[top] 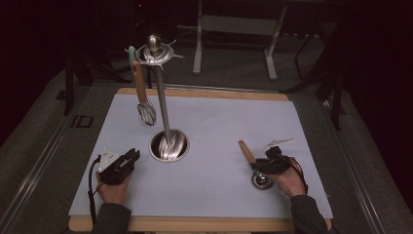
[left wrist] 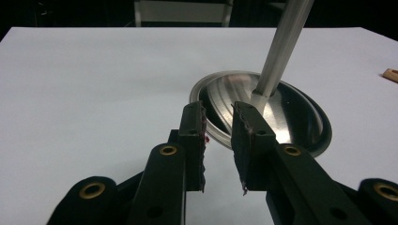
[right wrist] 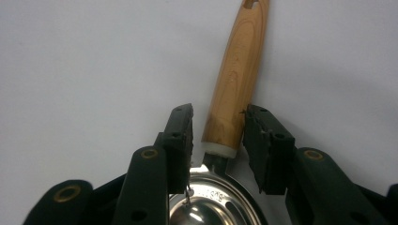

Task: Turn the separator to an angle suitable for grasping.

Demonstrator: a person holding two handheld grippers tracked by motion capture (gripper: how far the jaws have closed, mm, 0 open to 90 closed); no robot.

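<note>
A steel ladle with a wooden handle (top: 245,152) lies flat on the white sheet (top: 219,117) at the front right, its bowl (top: 261,181) nearest the person. My right gripper (top: 258,165) is lowered over it. In the right gripper view the jaws (right wrist: 218,112) straddle the handle (right wrist: 237,70) just above the bowl (right wrist: 211,206), with a gap on each side, so the gripper is open. My left gripper (top: 132,157) rests at the front left, open and empty (left wrist: 218,110), pointing at the utensil stand's round steel base (left wrist: 281,112).
The stand's pole (top: 162,102) rises from its base (top: 169,145) to a hooked top, where a wooden-handled whisk (top: 146,114) hangs on the left. Wooden table edges frame the sheet. A metal frame (top: 234,24) stands on the dark floor behind.
</note>
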